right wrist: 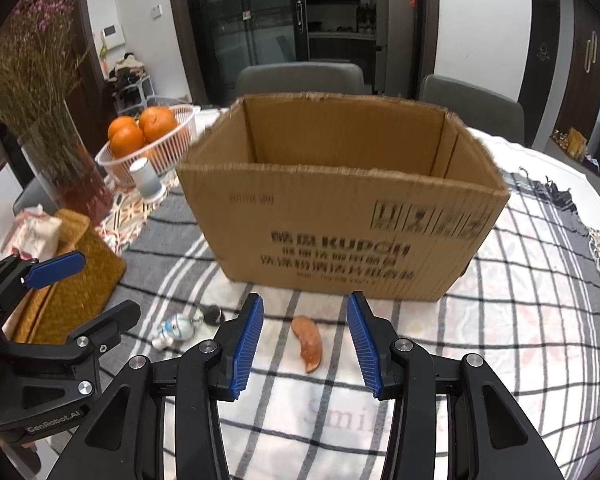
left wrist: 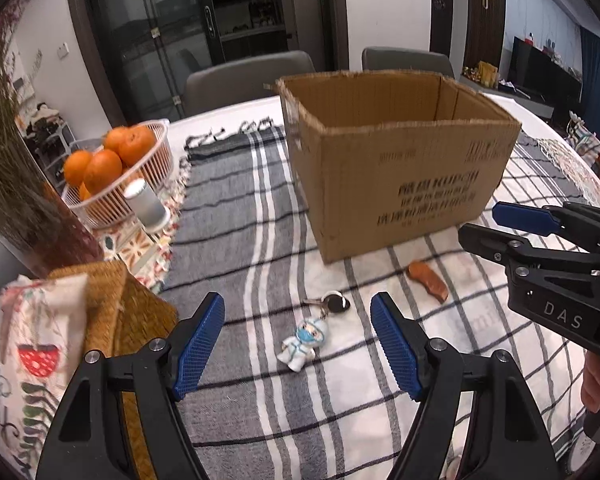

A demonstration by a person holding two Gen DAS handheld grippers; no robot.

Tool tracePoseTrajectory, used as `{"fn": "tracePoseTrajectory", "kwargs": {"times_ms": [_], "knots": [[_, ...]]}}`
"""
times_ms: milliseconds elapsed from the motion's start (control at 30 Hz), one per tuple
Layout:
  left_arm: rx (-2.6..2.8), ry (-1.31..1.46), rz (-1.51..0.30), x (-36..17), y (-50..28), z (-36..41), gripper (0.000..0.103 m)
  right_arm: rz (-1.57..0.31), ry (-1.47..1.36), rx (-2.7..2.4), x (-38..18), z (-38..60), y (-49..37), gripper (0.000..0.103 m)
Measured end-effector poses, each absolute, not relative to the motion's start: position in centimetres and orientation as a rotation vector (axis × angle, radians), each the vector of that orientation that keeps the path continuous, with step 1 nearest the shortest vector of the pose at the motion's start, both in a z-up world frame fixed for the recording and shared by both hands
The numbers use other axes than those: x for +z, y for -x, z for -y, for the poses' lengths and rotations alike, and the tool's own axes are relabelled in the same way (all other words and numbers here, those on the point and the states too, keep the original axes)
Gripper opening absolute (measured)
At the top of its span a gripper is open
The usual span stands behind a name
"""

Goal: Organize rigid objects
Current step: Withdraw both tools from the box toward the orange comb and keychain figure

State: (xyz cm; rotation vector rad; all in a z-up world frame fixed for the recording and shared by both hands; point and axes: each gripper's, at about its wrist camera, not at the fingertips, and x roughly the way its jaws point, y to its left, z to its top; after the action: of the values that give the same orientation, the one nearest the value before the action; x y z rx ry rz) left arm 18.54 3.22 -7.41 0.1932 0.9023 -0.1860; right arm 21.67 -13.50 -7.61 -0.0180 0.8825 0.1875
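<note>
Both hand-held grippers (left wrist: 298, 344) (right wrist: 305, 344) gape empty; the box (left wrist: 400, 184) hides its floor.

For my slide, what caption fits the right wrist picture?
Open right tool hovers over an orange piece before a cardboard box.

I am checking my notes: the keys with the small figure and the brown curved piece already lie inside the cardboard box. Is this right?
No. The keys with the small figure and the brown curved piece lie on the checked cloth in front of the cardboard box, outside it. Both wrist views show this.
</note>
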Motion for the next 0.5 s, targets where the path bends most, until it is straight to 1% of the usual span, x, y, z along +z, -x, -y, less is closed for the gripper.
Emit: {"fn": "tracePoseTrajectory", "kwargs": {"times_ms": [500], "knots": [[-0.203, -0.253, -1.016, -12.4, -19.2, -3.0, 0.075, -0.971, 0.038, 0.218, -12.7, 12.8, -22.8, 0.045]]}}
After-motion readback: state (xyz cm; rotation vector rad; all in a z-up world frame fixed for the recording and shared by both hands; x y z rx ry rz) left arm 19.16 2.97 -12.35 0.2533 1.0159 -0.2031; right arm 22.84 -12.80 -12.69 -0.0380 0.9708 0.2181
